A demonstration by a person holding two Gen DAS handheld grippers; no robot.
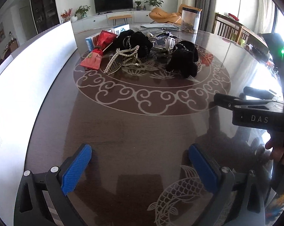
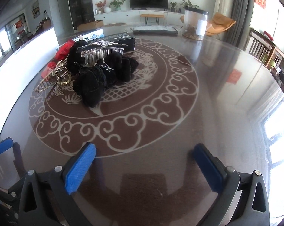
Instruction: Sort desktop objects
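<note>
A pile of small objects lies on the far middle of the round glass table (image 1: 142,131). It holds two black velvet scrunchies (image 1: 183,60) (image 2: 93,84), a rhinestone hair clip (image 1: 121,62), a clear claw clip (image 2: 102,53), a red drawstring pouch (image 1: 93,58) and a red packet (image 1: 106,38). My left gripper (image 1: 140,162) is open above bare table, well short of the pile. My right gripper (image 2: 143,163) is also open and holds nothing; in the left wrist view the right gripper (image 1: 232,94) enters from the right edge. A gold clip (image 2: 56,79) sits at the pile's left.
A white panel (image 1: 28,75) runs along the table's left side. Blue-and-white boxes (image 1: 91,41) and a black box (image 2: 119,39) lie behind the pile. A clear jar (image 2: 196,22) and a flat dark package (image 2: 155,30) stand at the far edge. Wooden chairs (image 2: 262,49) are on the right.
</note>
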